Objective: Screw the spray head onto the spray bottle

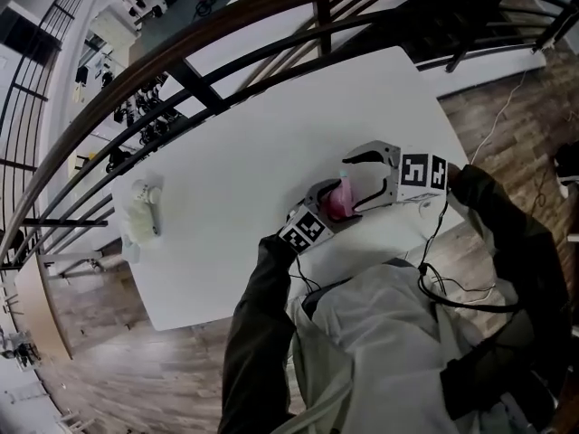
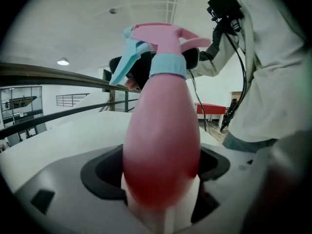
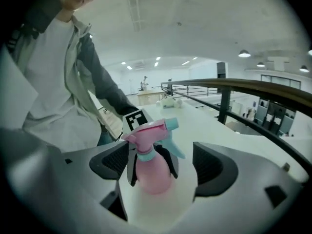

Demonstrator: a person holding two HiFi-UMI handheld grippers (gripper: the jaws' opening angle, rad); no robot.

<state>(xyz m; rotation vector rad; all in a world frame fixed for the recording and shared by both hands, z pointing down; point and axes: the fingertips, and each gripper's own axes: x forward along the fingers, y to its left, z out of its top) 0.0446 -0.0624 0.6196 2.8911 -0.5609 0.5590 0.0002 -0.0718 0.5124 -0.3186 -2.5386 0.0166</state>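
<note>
left tool (image 1: 327, 202): clamped on spray bottle (image 2: 161, 140); right tool (image 3: 165, 165): wide open

The head camera looks steeply down. The gripper cameras face each other, sharing the spray bottle (image 2: 161, 145) between the jaws, with the left camera closest.

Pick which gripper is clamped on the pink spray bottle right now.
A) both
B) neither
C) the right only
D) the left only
D: the left gripper has its jaws pressed on the sides of the pink spray bottle, while the right gripper has its jaws wide apart, with both pads clear of the bottle.
</note>
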